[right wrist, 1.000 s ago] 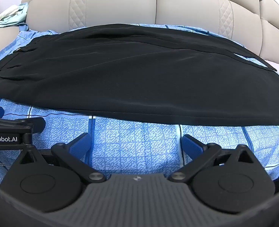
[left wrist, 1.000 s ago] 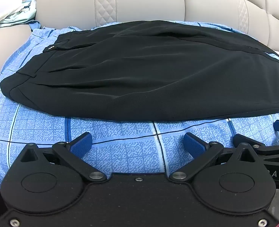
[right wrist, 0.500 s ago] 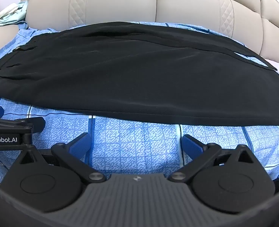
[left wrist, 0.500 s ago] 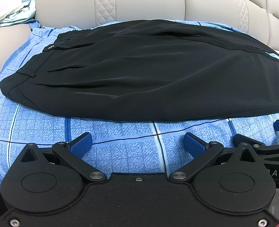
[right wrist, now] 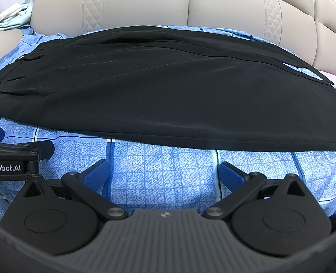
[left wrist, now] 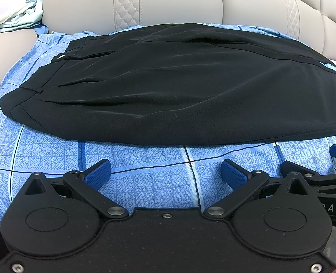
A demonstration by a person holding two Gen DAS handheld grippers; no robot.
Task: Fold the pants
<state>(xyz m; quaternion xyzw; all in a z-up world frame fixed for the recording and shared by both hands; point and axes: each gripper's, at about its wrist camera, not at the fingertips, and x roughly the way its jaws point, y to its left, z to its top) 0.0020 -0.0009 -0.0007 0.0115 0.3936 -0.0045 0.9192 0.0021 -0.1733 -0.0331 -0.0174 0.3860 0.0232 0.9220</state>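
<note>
Black pants (left wrist: 172, 91) lie flat across a blue patterned sheet (left wrist: 145, 170), waistband to the left, legs stretching right; they also show in the right wrist view (right wrist: 168, 95). My left gripper (left wrist: 165, 175) is open and empty, just short of the pants' near edge. My right gripper (right wrist: 164, 173) is open and empty, beside the left one, also just short of the near edge. The left gripper's body shows at the left of the right wrist view (right wrist: 13, 159).
A beige quilted sofa back (left wrist: 179, 2) rises behind the pants. A pale green garment (left wrist: 15, 20) lies on the armrest at far left. The sheet (right wrist: 163, 170) extends toward me in front of the pants.
Both views have shifted very slightly; the pants and both open grippers stay as they were.
</note>
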